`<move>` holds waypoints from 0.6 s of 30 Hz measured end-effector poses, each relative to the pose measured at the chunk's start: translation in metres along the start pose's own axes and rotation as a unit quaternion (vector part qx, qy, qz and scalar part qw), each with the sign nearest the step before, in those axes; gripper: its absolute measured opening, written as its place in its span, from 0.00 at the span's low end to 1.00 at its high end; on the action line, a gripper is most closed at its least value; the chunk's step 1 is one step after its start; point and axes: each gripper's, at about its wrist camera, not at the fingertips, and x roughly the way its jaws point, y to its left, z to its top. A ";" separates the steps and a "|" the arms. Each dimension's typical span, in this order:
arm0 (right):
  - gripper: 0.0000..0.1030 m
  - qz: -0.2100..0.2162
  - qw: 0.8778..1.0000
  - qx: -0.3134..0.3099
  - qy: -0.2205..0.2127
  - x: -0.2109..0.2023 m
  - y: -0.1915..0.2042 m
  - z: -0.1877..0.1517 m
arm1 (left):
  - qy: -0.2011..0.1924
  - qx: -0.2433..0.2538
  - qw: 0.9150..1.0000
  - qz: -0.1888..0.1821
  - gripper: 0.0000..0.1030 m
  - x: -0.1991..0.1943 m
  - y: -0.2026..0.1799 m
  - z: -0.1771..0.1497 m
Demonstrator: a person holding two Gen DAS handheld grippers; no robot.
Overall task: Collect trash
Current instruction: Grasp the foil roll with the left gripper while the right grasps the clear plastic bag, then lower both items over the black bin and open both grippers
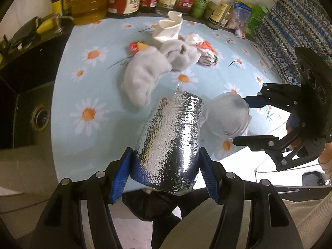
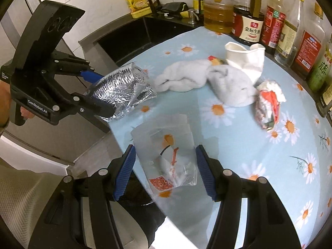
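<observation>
Foil pouch (image 1: 172, 143), one, silver and crinkled with a quilted emboss, clamped between the blue ribbed pads of the left gripper (image 1: 166, 172) at the counter's near edge.

Right gripper (image 2: 165, 170) stands wide open around one clear plastic bag (image 2: 168, 155), limp and see-through with an orange printed code, its pads not touching it. Ahead of both grippers on the daisy-print cloth (image 2: 238, 145) lie two soft grey-white socks (image 2: 207, 78), one crushed white paper cup (image 2: 245, 59) and one crumpled red-and-white wrapper (image 2: 268, 103). Bottles (image 2: 276, 18) of glass and plastic line the far edge; their count is unclear.
</observation>
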 end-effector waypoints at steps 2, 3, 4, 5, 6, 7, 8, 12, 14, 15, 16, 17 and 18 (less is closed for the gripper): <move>0.58 0.000 1.000 0.001 0.002 0.002 0.009 -0.001 | -0.002 -0.008 1.000 -0.004 0.59 -0.003 0.006 -0.011; 0.58 0.002 1.000 0.003 0.002 0.003 0.014 -0.002 | -0.003 -0.013 1.000 -0.005 0.59 -0.004 0.009 -0.017; 0.58 0.004 1.000 0.006 0.003 0.004 0.019 -0.002 | -0.003 -0.015 1.000 -0.006 0.59 -0.005 0.010 -0.021; 0.58 0.006 1.000 0.009 0.004 0.006 0.023 -0.002 | -0.004 -0.019 1.000 -0.007 0.59 -0.006 0.012 -0.028; 0.58 0.007 1.000 0.012 0.005 0.007 0.027 -0.003 | -0.004 -0.024 1.000 -0.008 0.59 -0.006 0.015 -0.036; 0.58 0.009 1.000 0.016 0.007 0.009 0.032 -0.004 | -0.005 -0.028 1.000 -0.009 0.59 -0.007 0.016 -0.041; 0.58 0.010 1.000 0.019 0.007 0.010 0.036 -0.006 | -0.006 -0.033 0.999 -0.009 0.59 -0.007 0.018 -0.046; 0.58 0.017 0.999 0.035 0.010 0.017 0.052 -0.011 | -0.007 -0.055 0.998 -0.018 0.59 -0.008 0.026 -0.070; 0.58 0.019 0.999 0.041 0.012 0.019 0.058 -0.013 | -0.004 -0.064 0.998 -0.021 0.59 -0.007 0.030 -0.082; 0.58 0.021 0.999 0.044 0.013 0.021 0.061 -0.014 | -0.003 -0.068 0.997 -0.023 0.59 -0.007 0.032 -0.086; 0.58 0.022 0.999 0.047 0.015 0.023 0.066 -0.017 | -0.002 -0.073 0.997 -0.026 0.59 -0.006 0.034 -0.092; 0.58 0.022 0.998 0.049 0.017 0.025 0.070 -0.019 | 0.000 -0.078 0.997 -0.028 0.59 -0.005 0.035 -0.098; 0.58 0.024 0.998 0.053 0.018 0.027 0.073 -0.021 | 0.001 -0.081 0.996 -0.029 0.59 -0.004 0.037 -0.103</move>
